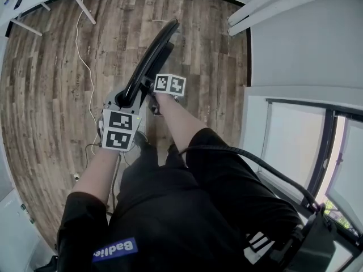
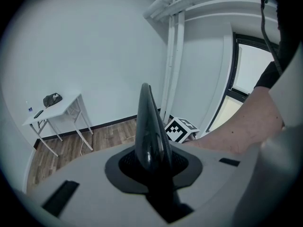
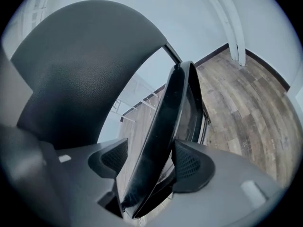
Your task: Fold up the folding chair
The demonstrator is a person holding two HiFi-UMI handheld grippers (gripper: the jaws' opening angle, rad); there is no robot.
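- In the middle of the head view: the folding chair [image 1: 148,58], black and shiny, seen thin edge on, running up toward 12 o'clock over the wooden floor [image 1: 51,106].
- At the chair's near end, toward 7 o'clock of it in the head view: the left gripper [image 2: 152,163].
- Claw of the left gripper narrow and holding: dark pads [image 2: 124,162] tight on the thin black chair edge, one on each side, no gap to see.
- Just at 1 o'clock of the left one in the head view, on the chair's other side: the right gripper [image 3: 151,161].
- Claw of the right gripper wide, not holding: a shiny black chair edge between the pads, right pad [image 3: 189,162] just beside it, touching or not hard to tell, left pad [image 3: 113,159] apart from it, floor showing through the gap.
- At 10 o'clock in the right gripper view: a big dark curved chair panel [image 3: 80,79] with a bumpy skin.
- Behind the right gripper, toward 5 o'clock in the head view: a bare forearm [image 1: 178,123].
- On the floor at 10 o'clock of the chair: a thin white cable [image 1: 85,61].
- At 9 o'clock in the left gripper view: a small white table [image 2: 57,110] by the wall, a dark thing [image 2: 52,99] on top.
- At 3 o'clock of the head view: a window [image 1: 306,146].
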